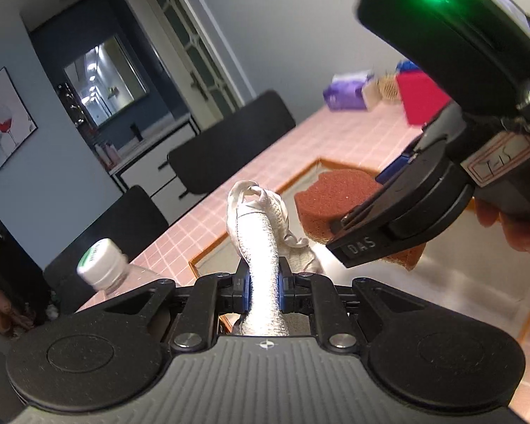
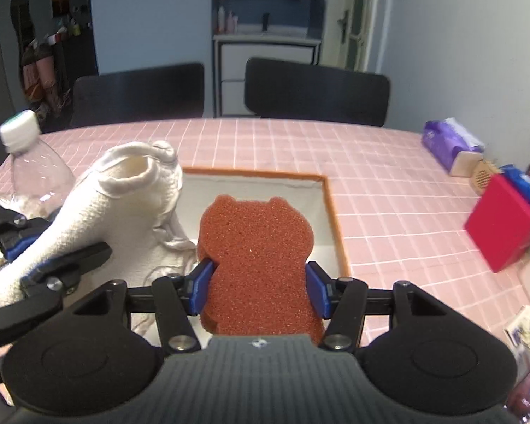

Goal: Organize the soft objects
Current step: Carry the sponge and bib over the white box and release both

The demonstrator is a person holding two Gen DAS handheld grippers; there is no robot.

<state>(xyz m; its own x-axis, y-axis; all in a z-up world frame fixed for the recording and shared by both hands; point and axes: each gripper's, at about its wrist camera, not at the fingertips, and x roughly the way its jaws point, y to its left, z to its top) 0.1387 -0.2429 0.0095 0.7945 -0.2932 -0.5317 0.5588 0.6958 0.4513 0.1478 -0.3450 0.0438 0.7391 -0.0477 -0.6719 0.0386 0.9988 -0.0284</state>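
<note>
My left gripper (image 1: 263, 291) is shut on a white knitted sock (image 1: 261, 233), which sticks up between its blue pads. In the right wrist view the sock (image 2: 99, 212) hangs at the left edge of a white tray with an orange rim (image 2: 330, 205), held by the left gripper (image 2: 28, 258). My right gripper (image 2: 258, 289) is shut on a brown bear-shaped sponge (image 2: 258, 243) and holds it over the tray. The sponge (image 1: 332, 190) and right gripper (image 1: 339, 233) also show in the left wrist view, just right of the sock.
The table has a pink checked cloth (image 2: 388, 190). A clear plastic bottle with a white cap (image 2: 21, 162) stands at the left. A purple tissue pack (image 2: 448, 148) and a red box (image 2: 501, 226) are at the right. Two black chairs (image 2: 314, 92) stand behind the table.
</note>
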